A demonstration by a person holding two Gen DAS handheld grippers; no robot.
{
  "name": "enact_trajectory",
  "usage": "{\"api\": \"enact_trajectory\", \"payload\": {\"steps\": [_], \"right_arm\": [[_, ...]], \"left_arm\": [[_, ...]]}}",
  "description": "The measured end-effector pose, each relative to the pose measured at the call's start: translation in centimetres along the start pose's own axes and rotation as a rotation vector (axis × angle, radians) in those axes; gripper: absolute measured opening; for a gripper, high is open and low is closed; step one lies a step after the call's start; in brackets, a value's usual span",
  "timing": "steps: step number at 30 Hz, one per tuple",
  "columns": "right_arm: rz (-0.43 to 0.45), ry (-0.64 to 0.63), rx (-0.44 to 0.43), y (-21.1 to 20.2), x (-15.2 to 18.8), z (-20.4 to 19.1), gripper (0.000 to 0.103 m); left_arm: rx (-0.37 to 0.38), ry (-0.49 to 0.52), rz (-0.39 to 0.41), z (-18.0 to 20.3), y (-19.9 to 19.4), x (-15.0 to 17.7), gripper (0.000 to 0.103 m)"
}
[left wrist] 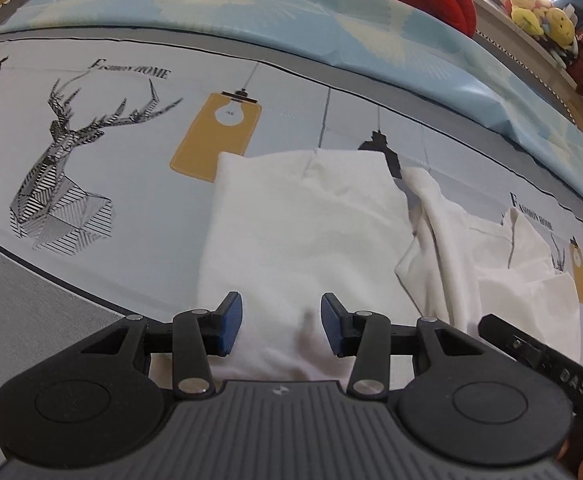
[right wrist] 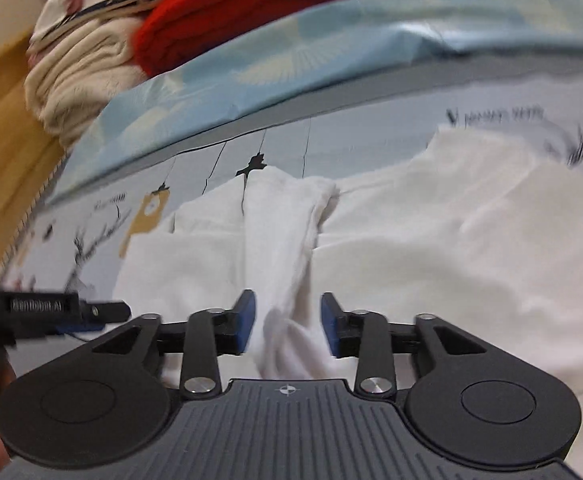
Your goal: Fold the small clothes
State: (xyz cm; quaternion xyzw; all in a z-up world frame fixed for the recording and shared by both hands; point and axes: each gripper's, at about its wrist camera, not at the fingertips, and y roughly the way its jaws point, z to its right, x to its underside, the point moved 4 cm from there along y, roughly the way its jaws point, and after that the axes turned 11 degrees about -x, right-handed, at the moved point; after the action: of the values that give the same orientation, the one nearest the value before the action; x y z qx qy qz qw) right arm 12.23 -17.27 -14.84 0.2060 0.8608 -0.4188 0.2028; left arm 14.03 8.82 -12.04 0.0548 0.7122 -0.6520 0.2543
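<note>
A printed bedsheet (left wrist: 131, 184) with a deer design fills the frame; a white garment (left wrist: 303, 232) lies at centre. The left gripper (left wrist: 281, 324) and right gripper (right wrist: 288, 324) hang over it, fingers spread, grasping nothing.

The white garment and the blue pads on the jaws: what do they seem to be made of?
White garment: probably soft cotton knit, matte; it drapes in limp folds. Blue pads: likely rubber or textured plastic, matte; a fine ribbed grain shows.
</note>
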Motion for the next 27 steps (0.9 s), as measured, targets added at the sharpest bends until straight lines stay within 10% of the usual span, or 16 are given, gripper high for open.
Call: {"api": "enact_trajectory", "payload": {"steps": [6, 10, 16, 20, 27], "right_arm": [[0.015, 0.160, 0.038, 2.6, -0.1, 0.7, 0.041], [0.067, 0.149, 0.041, 3.6, -0.4, -0.2, 0.004], [0.199, -0.228, -0.144, 2.0, -0.7, -7.9, 0.004], [-0.065, -0.298, -0.304, 3.4, 1.5, -9.9, 0.009], [-0.095, -0.050, -0.067, 2.5, 0.2, -4.0, 0.024]], "left_arm": [[-0.022, -0.019, 0.013, -2.0, -0.1, -0.7, 0.048], [-0.021, -0.042, 0.015, -3.0, -0.2, -1.2, 0.048], [-0.006, -0.087, 0.027, -4.2, -0.9, -2.0, 0.048], [0.009, -0.140, 0.024, -5.6, -1.1, -2.2, 0.048], [0.056, -0.202, -0.013, -6.0, -0.6, -1.8, 0.048]]}}
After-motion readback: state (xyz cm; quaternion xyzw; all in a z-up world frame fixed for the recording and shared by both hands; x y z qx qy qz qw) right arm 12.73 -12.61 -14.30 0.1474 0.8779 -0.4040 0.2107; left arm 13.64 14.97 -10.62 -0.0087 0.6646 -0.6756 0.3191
